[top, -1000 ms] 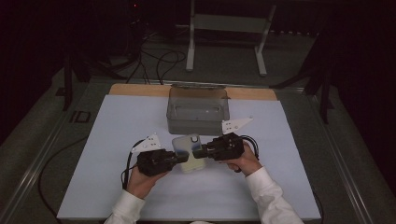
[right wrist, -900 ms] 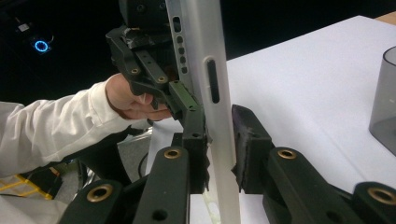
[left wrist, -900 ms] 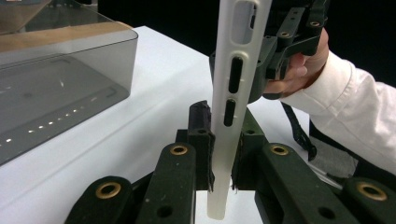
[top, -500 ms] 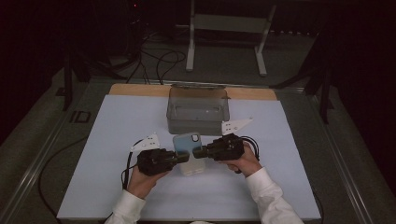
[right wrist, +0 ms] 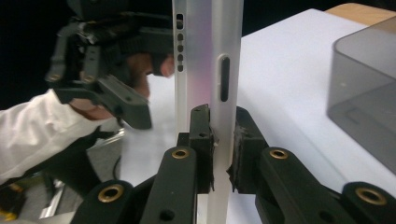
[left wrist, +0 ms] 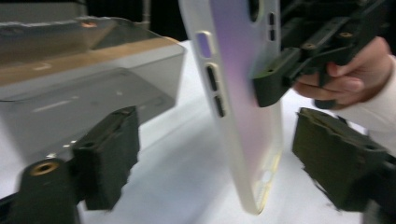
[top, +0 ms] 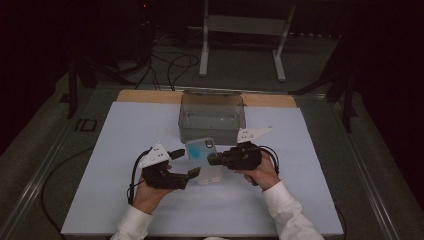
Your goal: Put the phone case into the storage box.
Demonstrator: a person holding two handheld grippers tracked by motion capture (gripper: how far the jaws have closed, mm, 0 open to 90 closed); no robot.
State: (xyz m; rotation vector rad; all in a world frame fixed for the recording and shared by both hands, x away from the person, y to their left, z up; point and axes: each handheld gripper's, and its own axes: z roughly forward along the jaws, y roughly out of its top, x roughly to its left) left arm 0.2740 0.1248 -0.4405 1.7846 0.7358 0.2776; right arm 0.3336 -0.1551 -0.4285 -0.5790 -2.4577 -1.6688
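From above, your white mat (top: 125,150) covers the table in a dark room, a clear bin (top: 212,117) at its far side. Your right gripper (top: 212,159) holds the phone case (top: 202,152) off the mat; your left gripper (top: 186,163) sits beside it, jaws just opened.

Along your left gripper, the phone case (left wrist: 243,102) hangs between wide, untouching pads.

Along your right gripper (right wrist: 220,144), both pads clamp the case's edge (right wrist: 208,60).

A dim room holds a white-topped table (top: 125,150), with a metal stand (top: 245,30) (grey) behind.
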